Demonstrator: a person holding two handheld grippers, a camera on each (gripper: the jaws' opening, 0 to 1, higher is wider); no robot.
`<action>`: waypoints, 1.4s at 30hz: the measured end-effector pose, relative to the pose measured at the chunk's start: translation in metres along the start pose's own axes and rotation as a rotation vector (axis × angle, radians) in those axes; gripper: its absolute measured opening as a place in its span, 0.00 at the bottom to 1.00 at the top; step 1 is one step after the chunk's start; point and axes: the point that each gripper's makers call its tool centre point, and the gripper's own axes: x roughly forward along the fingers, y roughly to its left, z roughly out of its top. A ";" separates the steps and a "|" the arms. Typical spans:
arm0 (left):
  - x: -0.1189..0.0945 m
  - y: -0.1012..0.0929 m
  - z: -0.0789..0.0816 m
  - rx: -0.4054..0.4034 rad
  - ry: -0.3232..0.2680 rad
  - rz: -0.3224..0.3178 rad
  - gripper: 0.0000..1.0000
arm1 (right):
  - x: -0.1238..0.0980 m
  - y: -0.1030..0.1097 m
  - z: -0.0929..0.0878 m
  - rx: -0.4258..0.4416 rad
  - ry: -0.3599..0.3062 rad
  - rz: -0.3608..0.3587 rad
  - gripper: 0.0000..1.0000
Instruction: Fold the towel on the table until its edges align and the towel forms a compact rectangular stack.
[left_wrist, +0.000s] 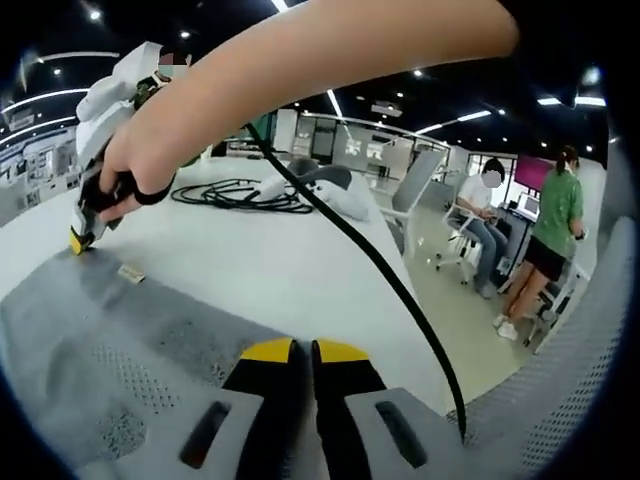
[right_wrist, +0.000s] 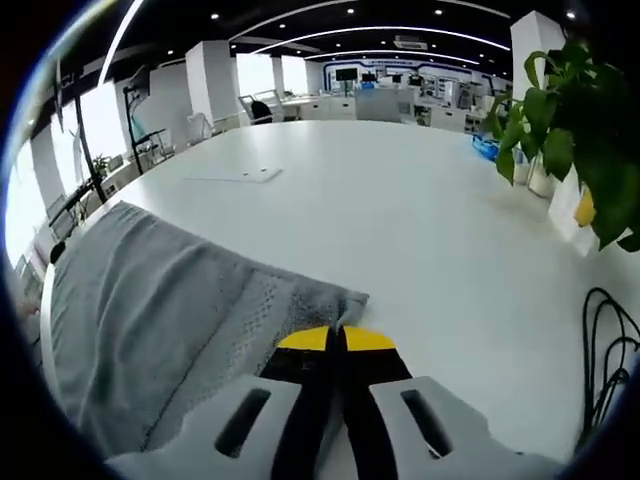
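Note:
A grey towel (left_wrist: 110, 370) lies flat on the white table (left_wrist: 270, 260), with a small label (left_wrist: 130, 272) near its far edge. My left gripper (left_wrist: 305, 350) is low at the towel's near edge, its yellow-tipped jaws pressed together on the cloth. In the same view a hand holds my right gripper (left_wrist: 80, 240) at the towel's far corner, tip down on the fabric. In the right gripper view the towel (right_wrist: 150, 310) spreads away to the left, and my right gripper (right_wrist: 335, 338) is shut on its corner.
A coil of black cable (left_wrist: 235, 195) and a white object (left_wrist: 335, 195) lie further back on the table. Another black cable (left_wrist: 400, 300) crosses toward a mesh chair (left_wrist: 560, 400). People stand and sit at right. A potted plant (right_wrist: 570, 130), paper (right_wrist: 235, 175) and cables (right_wrist: 610, 340) sit on the table.

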 end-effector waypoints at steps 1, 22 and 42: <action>0.000 0.000 0.001 -0.038 -0.015 -0.005 0.07 | 0.000 0.000 0.001 0.006 -0.002 0.000 0.00; -0.020 -0.001 0.019 -0.174 -0.048 -0.045 0.06 | -0.024 0.013 0.032 0.051 -0.081 0.034 0.00; -0.072 0.000 0.082 -0.076 -0.146 -0.011 0.06 | -0.056 0.033 0.087 0.078 -0.218 0.081 0.00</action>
